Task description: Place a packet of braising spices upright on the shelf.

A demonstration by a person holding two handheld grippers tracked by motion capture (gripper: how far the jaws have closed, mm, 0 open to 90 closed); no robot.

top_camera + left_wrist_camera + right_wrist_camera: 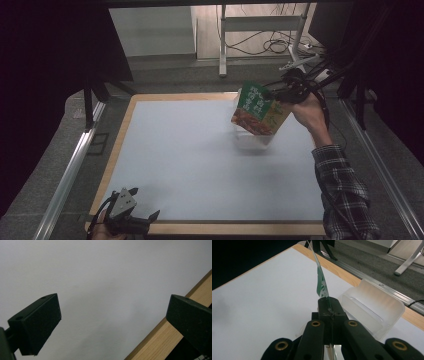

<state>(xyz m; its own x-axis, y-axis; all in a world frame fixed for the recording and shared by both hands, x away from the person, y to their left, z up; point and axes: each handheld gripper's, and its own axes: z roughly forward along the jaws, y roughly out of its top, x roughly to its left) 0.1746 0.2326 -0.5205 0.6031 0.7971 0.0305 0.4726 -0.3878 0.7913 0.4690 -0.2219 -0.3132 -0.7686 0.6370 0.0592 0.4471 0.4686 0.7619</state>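
Holding a green food pouch (256, 110) by one edge, our right gripper (274, 94) hangs above the far right part of the table. Its jaws are clenched on the pouch: in the right gripper view the thin sheet of the pouch (321, 283) runs edge-on from between the two black pads of that gripper (329, 312) and rises away, curving toward the far side of the table. In the high view the pouch is tilted, its printed face toward us, green at the top with a reddish picture of food lower down.

Right below the pouch stands a clear plastic holder (252, 140), pale and see-through, resting on the white mat (190, 160). The lower end of the pouch overlaps the holder in the high view, but we cannot tell whether it touches the holder or is inside it. In the right gripper view the holder (372, 312) lies just beside and beyond the pads, showing a curved back wall and a slot.

Our left gripper (145, 220) sits at the near left corner of the table, well apart from the pouch, over the wooden edge (225, 229) of the board. Seen along its own view, the left gripper (112, 320) has its jaws released and spread wide, with nothing between them but the mat (100, 277) and the wooden edge (160, 340).
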